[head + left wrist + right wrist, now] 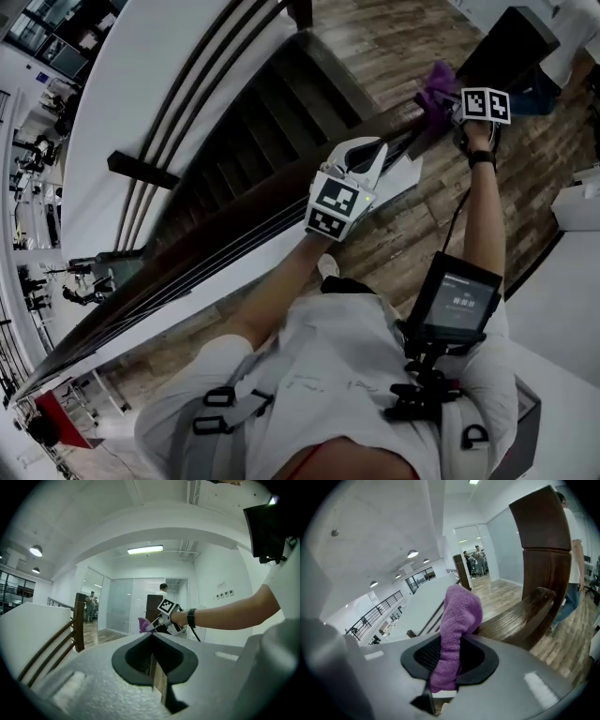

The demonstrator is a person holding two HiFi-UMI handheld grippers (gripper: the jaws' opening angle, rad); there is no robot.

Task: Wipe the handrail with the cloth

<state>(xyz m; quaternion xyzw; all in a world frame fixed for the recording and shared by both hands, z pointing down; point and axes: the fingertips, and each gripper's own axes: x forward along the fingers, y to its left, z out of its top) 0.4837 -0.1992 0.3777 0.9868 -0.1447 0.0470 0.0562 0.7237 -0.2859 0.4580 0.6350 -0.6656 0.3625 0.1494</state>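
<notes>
A dark wooden handrail [211, 223] runs from lower left to upper right above a stairwell. Near its far end a purple cloth [434, 86] lies against the rail, with my right gripper [448, 103] shut on it. In the right gripper view the cloth [457, 620] hangs out between the jaws of that gripper [450, 645], just before the handrail [520, 616] and its end post [543, 550]. My left gripper [375, 150] rests on the rail closer to me, jaws shut. From the left gripper [151, 639] a sliver of wood [158, 677] shows below, and the cloth [143, 624] ahead.
Dark stairs [253, 122] drop away left of the rail beside a curved white wall [141, 84]. A person [567, 42] stands on the wooden floor past the post. A screen [457, 300] hangs on my chest. Other people [91, 604] stand far off.
</notes>
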